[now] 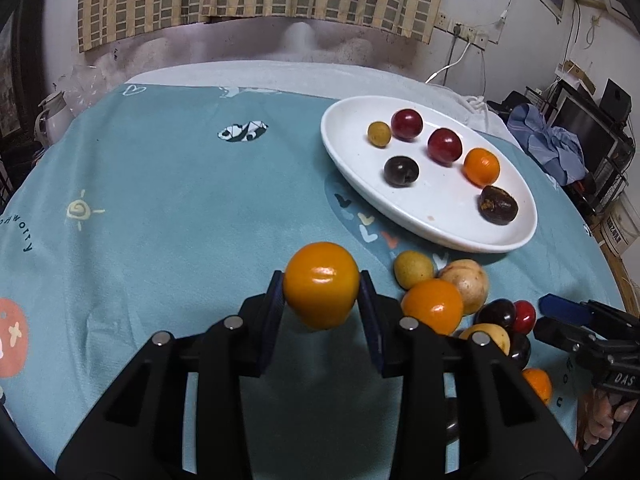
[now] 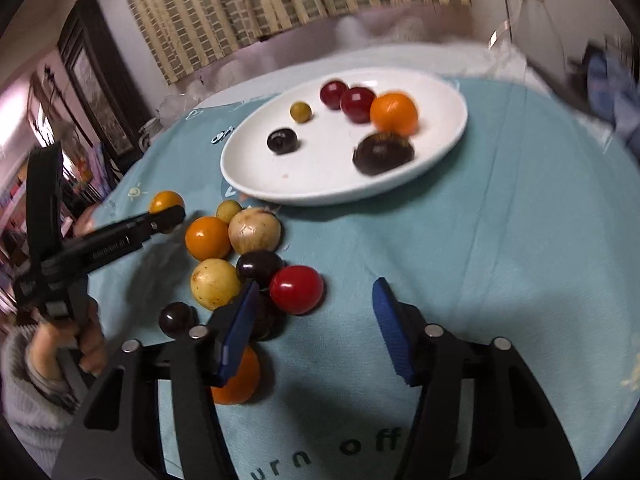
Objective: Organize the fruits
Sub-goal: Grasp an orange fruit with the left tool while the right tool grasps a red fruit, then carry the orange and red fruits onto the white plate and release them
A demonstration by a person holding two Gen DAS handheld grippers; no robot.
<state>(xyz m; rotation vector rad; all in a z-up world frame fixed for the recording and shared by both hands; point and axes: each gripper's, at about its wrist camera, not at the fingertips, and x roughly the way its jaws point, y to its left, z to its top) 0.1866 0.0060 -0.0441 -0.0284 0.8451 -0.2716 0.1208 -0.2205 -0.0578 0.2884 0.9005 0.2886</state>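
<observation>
From the left wrist view, the left hand-held gripper (image 1: 321, 300) was clamped on an orange (image 1: 321, 285), both pads pressed to its sides, the fruit raised a little above the teal cloth (image 1: 160, 184) covering the surface. Ahead and to the right of it lay the white plate (image 1: 440, 224), carrying two red fruits, a small yellow one, a dark plum, another orange and a brown wrinkled fruit. Just right of the clamped orange sat the loose pile (image 1: 452, 300): yellow, orange, tan, dark and red fruits touching one another. Beyond that pile, at the far right edge, the right hand-held gripper (image 1: 560, 320) poked in, blue pad showing. Over to the right wrist view, blurred in places: the right hand-held gripper (image 2: 316, 328) stood with its blue pads apart and nothing pressed between them, only bare cloth in the gap. A red fruit (image 2: 296, 289) sat just inside its left pad, apart from the right one, and a dark fruit was partly hidden behind that left pad. The plate (image 2: 320, 184) lay ahead, and off to the left the other hand-held gripper gripped its orange (image 2: 166, 202), a hand in a grey sleeve (image 2: 24, 392) below it.
</observation>
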